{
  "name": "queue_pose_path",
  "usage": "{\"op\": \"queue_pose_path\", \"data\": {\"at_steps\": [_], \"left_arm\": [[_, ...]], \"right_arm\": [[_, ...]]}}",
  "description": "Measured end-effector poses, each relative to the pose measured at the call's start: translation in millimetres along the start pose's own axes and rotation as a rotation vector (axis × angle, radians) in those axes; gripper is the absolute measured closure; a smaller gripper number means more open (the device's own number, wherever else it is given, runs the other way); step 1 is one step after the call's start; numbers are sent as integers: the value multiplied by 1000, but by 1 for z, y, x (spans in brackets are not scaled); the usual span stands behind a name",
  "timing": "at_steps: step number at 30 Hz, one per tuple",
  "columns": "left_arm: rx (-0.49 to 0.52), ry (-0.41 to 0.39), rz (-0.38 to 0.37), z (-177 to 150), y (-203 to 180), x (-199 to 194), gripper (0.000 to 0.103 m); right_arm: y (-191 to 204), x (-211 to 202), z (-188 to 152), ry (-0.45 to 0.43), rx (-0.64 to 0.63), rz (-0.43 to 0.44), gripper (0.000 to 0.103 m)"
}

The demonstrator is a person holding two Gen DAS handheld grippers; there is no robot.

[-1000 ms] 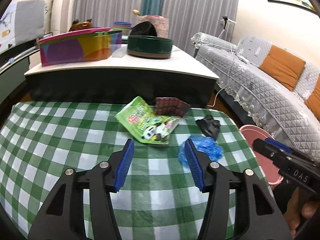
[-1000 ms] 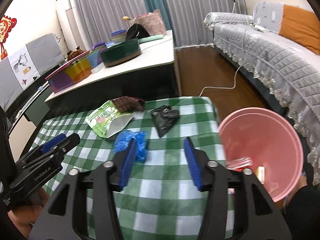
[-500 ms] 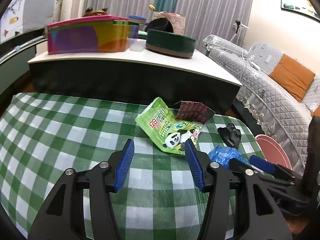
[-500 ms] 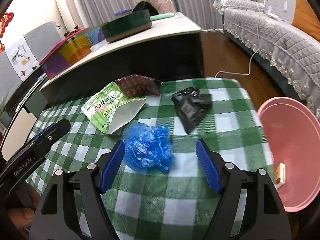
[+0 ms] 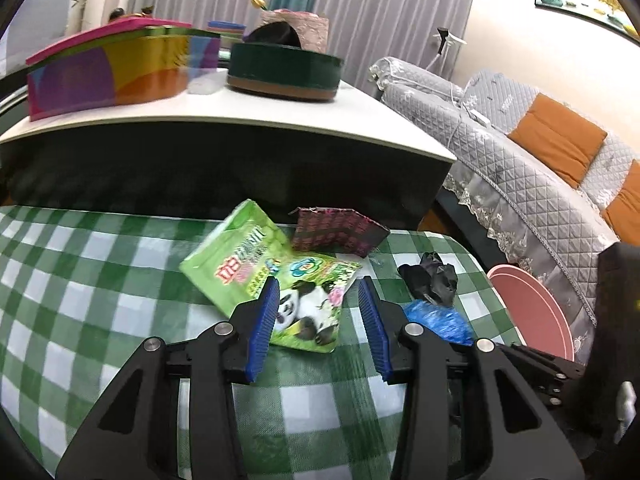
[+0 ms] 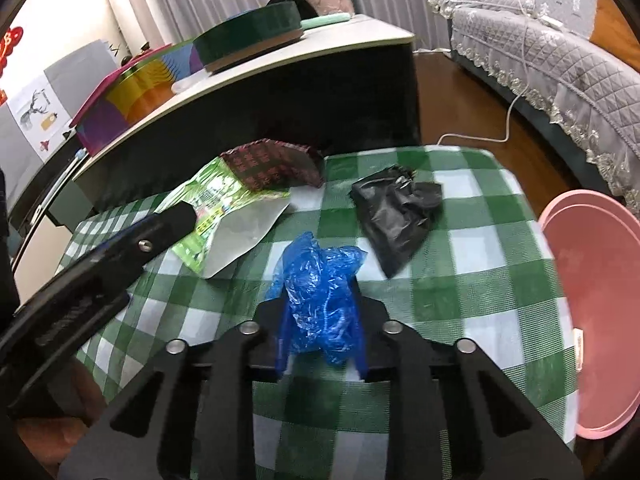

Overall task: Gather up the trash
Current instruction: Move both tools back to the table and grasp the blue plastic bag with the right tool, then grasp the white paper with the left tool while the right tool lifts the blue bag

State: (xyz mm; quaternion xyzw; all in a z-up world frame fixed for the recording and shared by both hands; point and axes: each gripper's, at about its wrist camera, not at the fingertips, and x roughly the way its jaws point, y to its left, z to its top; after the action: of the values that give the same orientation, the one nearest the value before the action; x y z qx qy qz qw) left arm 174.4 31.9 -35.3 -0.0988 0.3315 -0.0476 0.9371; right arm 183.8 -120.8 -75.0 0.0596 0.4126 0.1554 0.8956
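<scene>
Half of blue plastic wad hidden inside right hand-held gripper.

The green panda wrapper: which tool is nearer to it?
Left. The left tool is open with its fingers straddling the green panda wrapper's near end; the right tool, shut on the blue plastic wad, sits off to its right.

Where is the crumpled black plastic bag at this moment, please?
In the right wrist view, the black bag lies on the checked tablecloth, right of the blue plastic.
</scene>
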Motion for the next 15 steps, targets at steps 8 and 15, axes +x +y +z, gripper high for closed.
{"op": "queue_pose_path", "data": {"at_steps": [8,15], "left_arm": [[21,86,40,0,-6,30,62],[38,110,90,-2,-10,34,76]], "right_arm": [[-22,-8,9,-36,36,-39,82],[-27,-10,11,-36,33,-40,82]]}}
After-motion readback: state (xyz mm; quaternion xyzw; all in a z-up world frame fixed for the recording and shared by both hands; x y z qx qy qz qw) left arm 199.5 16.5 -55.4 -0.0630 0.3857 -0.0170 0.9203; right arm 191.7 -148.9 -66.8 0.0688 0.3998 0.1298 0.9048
